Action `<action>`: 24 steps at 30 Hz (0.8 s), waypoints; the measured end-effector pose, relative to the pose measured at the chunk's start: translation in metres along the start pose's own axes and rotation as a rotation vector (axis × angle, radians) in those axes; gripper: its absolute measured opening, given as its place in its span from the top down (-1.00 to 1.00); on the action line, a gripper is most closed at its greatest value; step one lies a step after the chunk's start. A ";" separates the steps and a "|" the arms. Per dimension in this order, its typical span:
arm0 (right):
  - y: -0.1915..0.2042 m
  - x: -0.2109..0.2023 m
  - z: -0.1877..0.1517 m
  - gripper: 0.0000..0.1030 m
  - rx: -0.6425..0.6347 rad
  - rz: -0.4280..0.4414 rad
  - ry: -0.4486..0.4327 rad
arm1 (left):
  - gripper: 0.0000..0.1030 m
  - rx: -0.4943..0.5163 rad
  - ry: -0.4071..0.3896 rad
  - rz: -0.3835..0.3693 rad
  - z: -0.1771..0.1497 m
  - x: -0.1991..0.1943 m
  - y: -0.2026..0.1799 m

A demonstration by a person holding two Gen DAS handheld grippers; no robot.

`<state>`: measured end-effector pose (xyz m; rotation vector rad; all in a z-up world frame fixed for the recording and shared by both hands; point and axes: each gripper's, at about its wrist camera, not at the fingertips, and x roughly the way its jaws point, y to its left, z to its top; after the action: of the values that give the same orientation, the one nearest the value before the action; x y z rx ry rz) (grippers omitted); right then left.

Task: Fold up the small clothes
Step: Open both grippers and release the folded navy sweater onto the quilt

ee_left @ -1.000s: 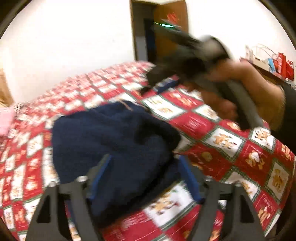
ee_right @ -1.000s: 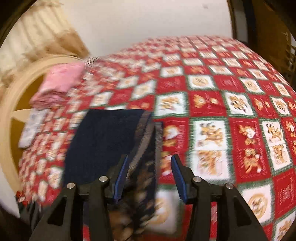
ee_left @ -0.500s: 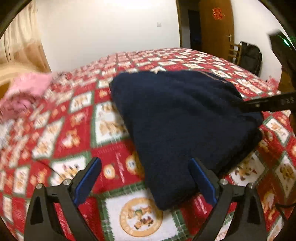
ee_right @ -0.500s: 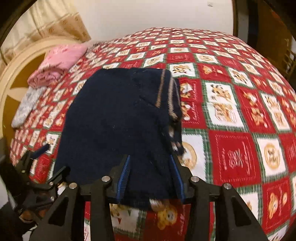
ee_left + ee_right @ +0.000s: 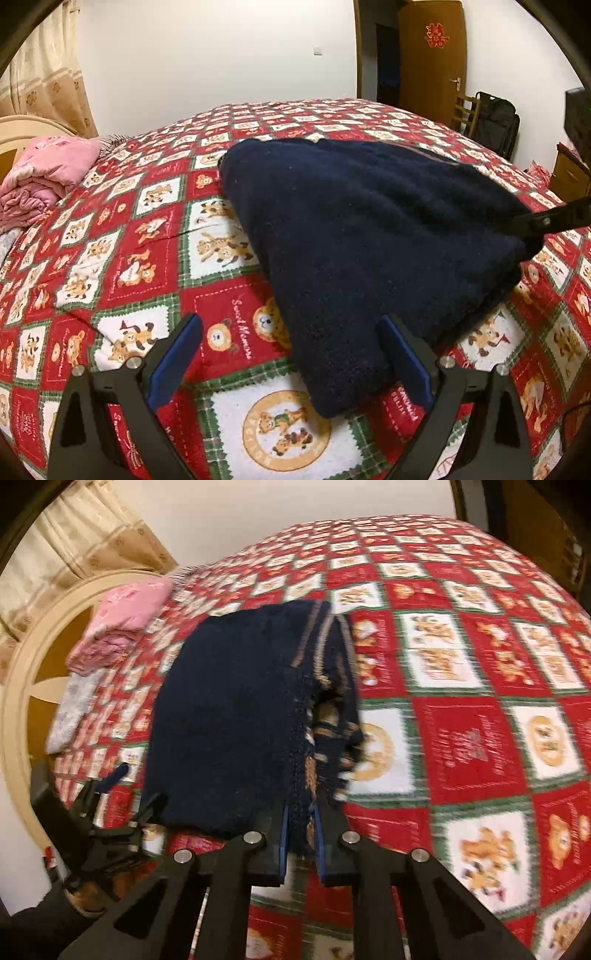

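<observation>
Gripping the near edge of the navy sweater (image 5: 236, 716), your right gripper (image 5: 301, 814) has its blue pads pinched on the striped knit. Your left gripper (image 5: 291, 354) stands spread wide, unclenched, a sweater corner lying between its fingers on the red teddy-bear bedspread (image 5: 147, 258). Farther off to your left sits a folded pink blanket (image 5: 44, 173).

Right wrist view motion-blurred; quilt (image 5: 461, 716) pattern smeared; right hand-held gripper (image 5: 546, 221) cut off by left view's edge
</observation>
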<state>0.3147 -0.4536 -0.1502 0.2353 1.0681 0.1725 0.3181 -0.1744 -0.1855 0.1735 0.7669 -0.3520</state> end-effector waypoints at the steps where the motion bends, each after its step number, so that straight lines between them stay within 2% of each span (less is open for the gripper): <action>1: -0.002 0.010 -0.002 0.78 -0.012 -0.049 0.032 | -0.91 -0.007 0.001 -0.013 0.000 0.001 0.002; 4: -0.010 0.028 -0.004 0.78 0.008 -0.061 0.060 | -0.91 -0.015 -0.004 -0.037 0.001 -0.001 0.004; 6: -0.003 0.025 -0.002 0.75 -0.023 -0.080 0.065 | -0.91 0.003 -0.011 -0.011 -0.001 -0.003 0.001; 7: 0.000 0.022 -0.001 0.69 -0.037 -0.102 0.058 | -0.91 0.013 -0.003 -0.002 -0.001 -0.001 0.000; 8: 0.005 0.017 0.000 0.50 -0.049 -0.136 0.045 | -0.91 0.018 0.000 0.000 -0.002 -0.001 0.000; 9: 0.010 0.010 0.001 0.30 -0.058 -0.178 0.021 | -0.92 0.017 0.004 0.002 -0.002 0.001 0.000; 10: 0.017 0.002 0.002 0.23 -0.070 -0.212 -0.014 | -0.93 0.014 0.011 0.000 -0.002 0.002 0.001; 11: 0.028 -0.010 0.003 0.23 -0.091 -0.239 -0.077 | -0.93 0.003 0.018 -0.006 -0.002 0.004 0.002; 13: 0.047 -0.021 0.007 0.22 -0.127 -0.253 -0.147 | -0.95 -0.017 0.025 -0.016 -0.002 0.005 0.005; 16: 0.082 -0.020 0.008 0.22 -0.204 -0.194 -0.205 | -0.97 -0.020 0.029 -0.022 -0.002 0.007 0.007; 18: 0.100 0.000 0.008 0.22 -0.265 -0.163 -0.164 | -0.97 -0.024 0.034 -0.026 -0.002 0.008 0.007; 21: 0.114 0.031 -0.001 0.22 -0.316 -0.187 -0.106 | -0.99 -0.041 0.040 -0.038 -0.003 0.010 0.010; 24: 0.106 0.055 -0.021 0.21 -0.297 -0.206 -0.045 | -1.00 -0.060 0.045 -0.050 -0.004 0.010 0.014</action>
<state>0.3195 -0.3352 -0.1767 -0.1373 1.0008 0.1372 0.3271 -0.1629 -0.1954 0.1060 0.8264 -0.3735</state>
